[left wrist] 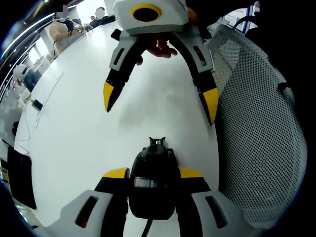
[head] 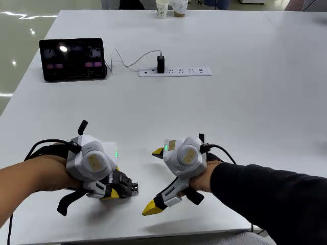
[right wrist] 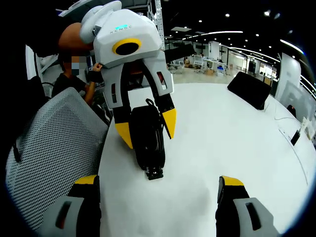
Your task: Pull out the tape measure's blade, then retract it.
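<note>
White workbench [head: 230, 117], near edge. Left gripper [left wrist: 153, 173] clamps the black tape measure [right wrist: 147, 136]. Right gripper [right wrist: 159, 179] gapes wide, facing it. Blade not yet drawn; next, I'd say, pinch the hook [left wrist: 157, 142].

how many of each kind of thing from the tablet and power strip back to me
hand-held gripper: 2 (left hand-held gripper, right hand-held gripper)
tape measure: 1
tablet: 1
power strip: 1
charger: 1
total: 6
</note>
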Motion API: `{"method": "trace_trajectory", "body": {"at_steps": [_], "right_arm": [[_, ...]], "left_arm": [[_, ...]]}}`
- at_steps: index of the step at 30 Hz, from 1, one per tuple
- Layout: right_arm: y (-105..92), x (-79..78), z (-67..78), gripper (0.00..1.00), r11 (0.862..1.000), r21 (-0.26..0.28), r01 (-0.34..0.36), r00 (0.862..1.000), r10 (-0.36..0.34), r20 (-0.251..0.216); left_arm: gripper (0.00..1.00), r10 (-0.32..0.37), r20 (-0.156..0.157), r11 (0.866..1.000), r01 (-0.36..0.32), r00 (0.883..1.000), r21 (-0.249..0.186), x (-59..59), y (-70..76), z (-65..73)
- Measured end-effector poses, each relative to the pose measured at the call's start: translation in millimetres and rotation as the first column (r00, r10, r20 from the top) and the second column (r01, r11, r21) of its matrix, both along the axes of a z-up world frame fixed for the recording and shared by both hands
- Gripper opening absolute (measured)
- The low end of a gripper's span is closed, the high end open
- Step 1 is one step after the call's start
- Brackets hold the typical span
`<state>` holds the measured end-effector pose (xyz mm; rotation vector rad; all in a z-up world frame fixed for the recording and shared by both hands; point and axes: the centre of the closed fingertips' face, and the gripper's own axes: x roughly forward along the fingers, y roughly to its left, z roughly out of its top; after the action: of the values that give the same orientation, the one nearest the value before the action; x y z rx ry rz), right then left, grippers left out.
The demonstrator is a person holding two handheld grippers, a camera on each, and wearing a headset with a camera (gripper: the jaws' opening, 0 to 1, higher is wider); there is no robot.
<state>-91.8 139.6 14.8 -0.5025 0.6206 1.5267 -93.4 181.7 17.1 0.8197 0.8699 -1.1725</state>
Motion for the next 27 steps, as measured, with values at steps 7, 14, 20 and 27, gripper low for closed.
{"method": "trace_trajectory", "body": {"at_steps": [7,14,20,27], "right_arm": [[10.3,-0.5,-2.3,0.99,1.000,0.010,-0.014,1.000,0.014,0.015],[15.0,-4.4,-4.7,0.84,0.998,0.010,-0.057,0.998,0.057,0.029],[16.7,-8.2,-9.2,0.72,0.996,-0.004,-0.094,0.995,0.094,0.039],[19.5,-5.2,-16.1,0.41,0.995,-0.023,-0.097,0.993,0.099,0.061]], "left_arm": [[0.31,0.005,-0.004,1.000,-0.005,1.000,-0.009,-0.5,-0.3,-0.2],[0.31,0.005,-0.011,1.000,-0.005,1.000,-0.011,-0.8,0.0,-0.5],[0.31,0.010,-0.008,1.000,-0.010,1.000,-0.017,-1.1,0.0,-0.9],[0.31,0.014,-0.007,1.000,-0.014,1.000,-0.021,-1.1,0.0,-1.1]]}}
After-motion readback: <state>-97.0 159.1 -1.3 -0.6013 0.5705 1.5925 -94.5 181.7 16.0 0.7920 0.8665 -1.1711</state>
